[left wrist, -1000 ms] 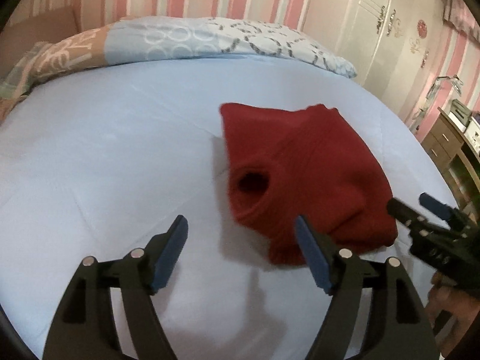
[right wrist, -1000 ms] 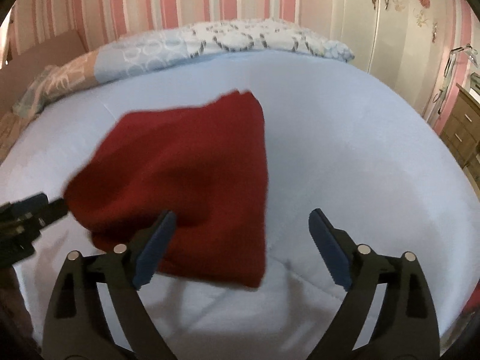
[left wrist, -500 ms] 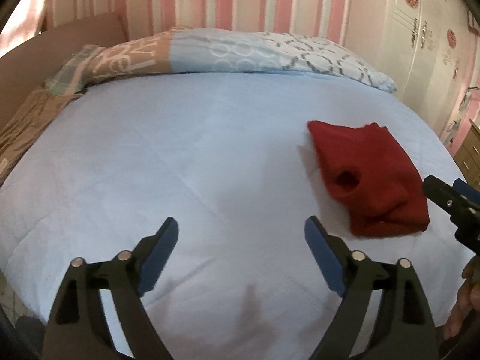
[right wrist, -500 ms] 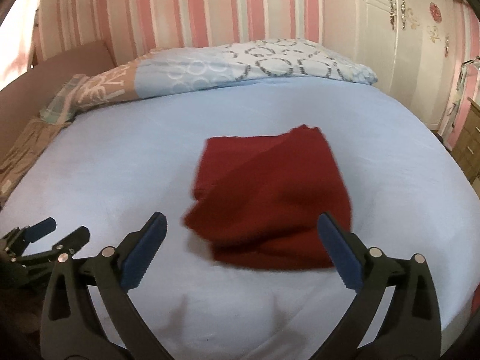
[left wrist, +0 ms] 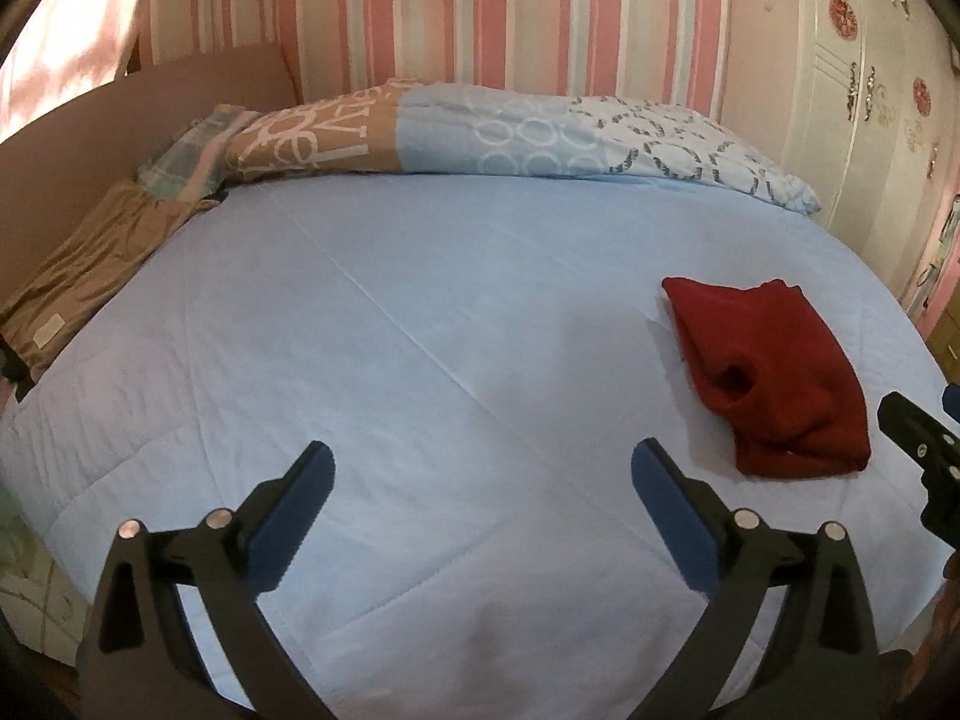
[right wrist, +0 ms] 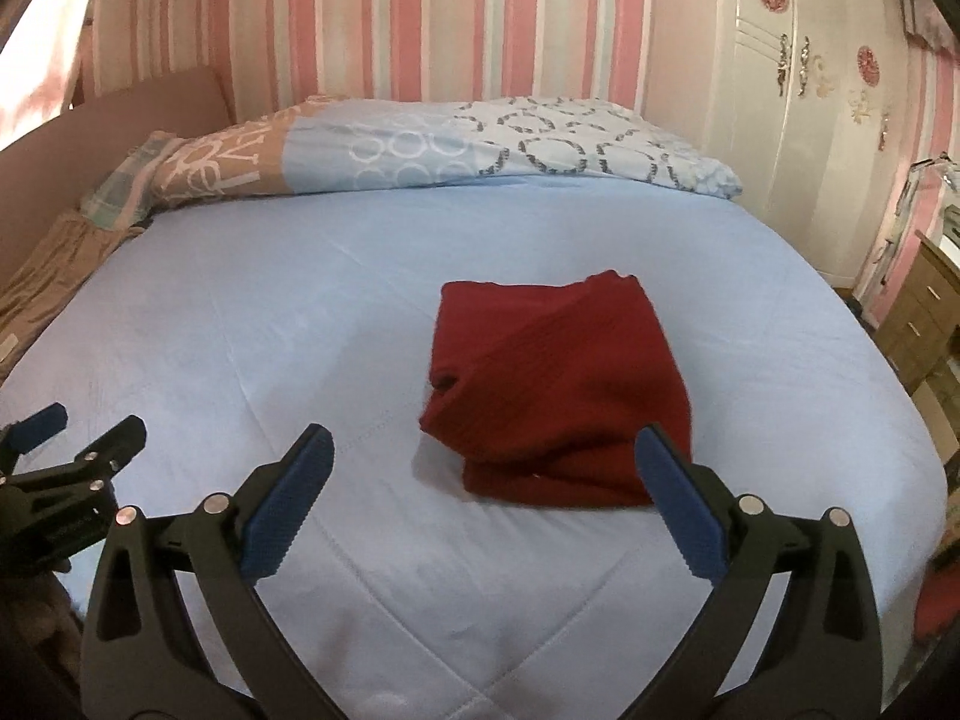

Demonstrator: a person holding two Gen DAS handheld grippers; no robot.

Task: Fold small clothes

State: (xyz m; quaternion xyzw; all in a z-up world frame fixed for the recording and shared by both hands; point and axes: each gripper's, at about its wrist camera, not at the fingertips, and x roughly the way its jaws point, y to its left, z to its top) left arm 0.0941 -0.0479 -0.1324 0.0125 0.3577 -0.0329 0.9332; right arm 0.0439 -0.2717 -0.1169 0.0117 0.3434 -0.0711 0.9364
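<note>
A folded dark red knit garment (right wrist: 558, 390) lies flat on the light blue bed sheet (right wrist: 270, 330). In the left wrist view the garment (left wrist: 774, 378) is at the right. My right gripper (right wrist: 483, 456) is open and empty, held above the near edge of the bed just short of the garment. My left gripper (left wrist: 480, 468) is open and empty over bare sheet (left wrist: 420, 360), left of the garment. The left gripper also shows in the right wrist view (right wrist: 78, 438), and a fingertip of the right one shows at the right edge of the left wrist view (left wrist: 912, 426).
A patterned blue and tan duvet (left wrist: 480, 132) lies rolled along the head of the bed. A brown cloth (left wrist: 84, 276) lies at the left edge. A white wardrobe (right wrist: 810, 90) and a wooden drawer unit (right wrist: 918, 312) stand to the right.
Both grippers have pulled back and away from the red garment, which now lies released and folded on the sheet. The left gripper has swung left.
</note>
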